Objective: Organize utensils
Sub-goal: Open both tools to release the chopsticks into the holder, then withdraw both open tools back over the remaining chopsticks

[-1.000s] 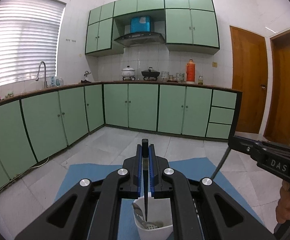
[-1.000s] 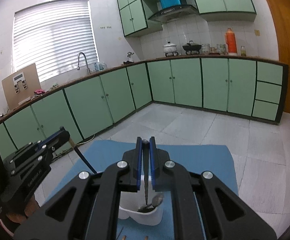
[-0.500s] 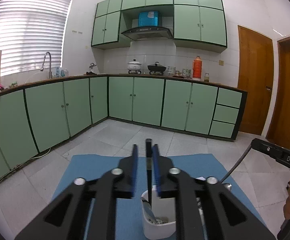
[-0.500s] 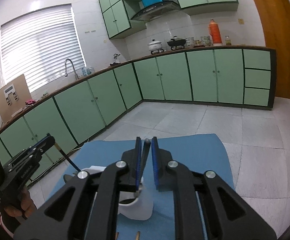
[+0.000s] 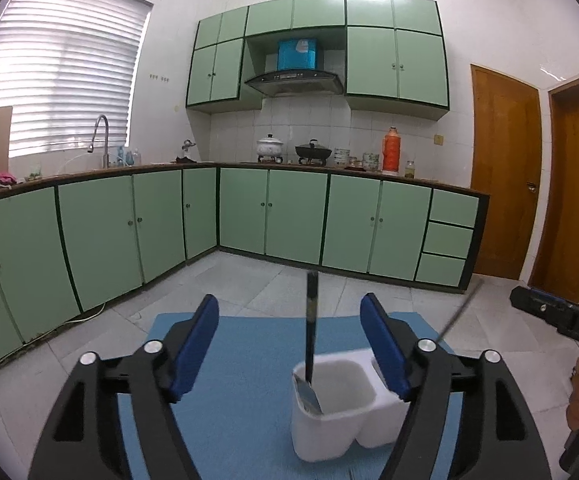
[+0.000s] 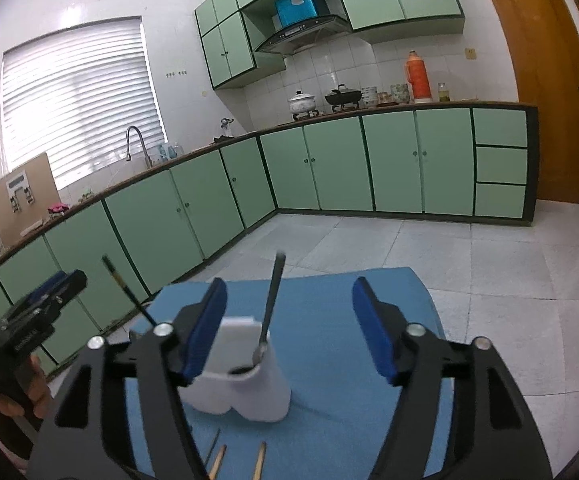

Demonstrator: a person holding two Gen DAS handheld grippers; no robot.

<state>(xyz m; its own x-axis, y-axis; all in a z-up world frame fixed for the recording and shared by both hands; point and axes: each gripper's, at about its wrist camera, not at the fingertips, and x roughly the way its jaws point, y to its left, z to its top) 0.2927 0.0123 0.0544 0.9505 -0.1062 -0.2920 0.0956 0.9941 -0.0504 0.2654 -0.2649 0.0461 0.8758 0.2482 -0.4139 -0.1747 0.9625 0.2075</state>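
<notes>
Left gripper (image 5: 289, 344): black frame, blue pads, jaws opening and standing wide apart; a black-handled utensil (image 5: 311, 328) rises upright between the pads, touching neither. Right gripper (image 6: 287, 326): same build, jaws likewise opening; a metal spoon (image 6: 269, 308) leans between its pads, free of both.

Kitchen backdrop: green cabinets (image 5: 289, 216) run along two walls under a dark counter, with a slatted window (image 5: 57, 80) on the left and wooden doors (image 5: 505, 184) on the right.

Blue mat (image 5: 241, 380): spread flat over the tiled floor (image 6: 489, 280), carrying the holder.

White utensil holder (image 5: 329, 424): two joined compartments, upright on the mat. In the left wrist view, the black-handled utensil stands in the nearer compartment with its metal end low against the inner wall. In the right wrist view, the spoon sits bowl-down in the compartment nearest the camera, handle tilted up and away.

Person's hand (image 6: 29, 392): at the left edge of the right wrist view, gripping the handle of the left gripper.

Chopsticks (image 6: 257, 460): pale wooden tips, lying on the mat just in front of the holder at the bottom edge of the right wrist view, beside a thin dark stick (image 6: 213, 446).
</notes>
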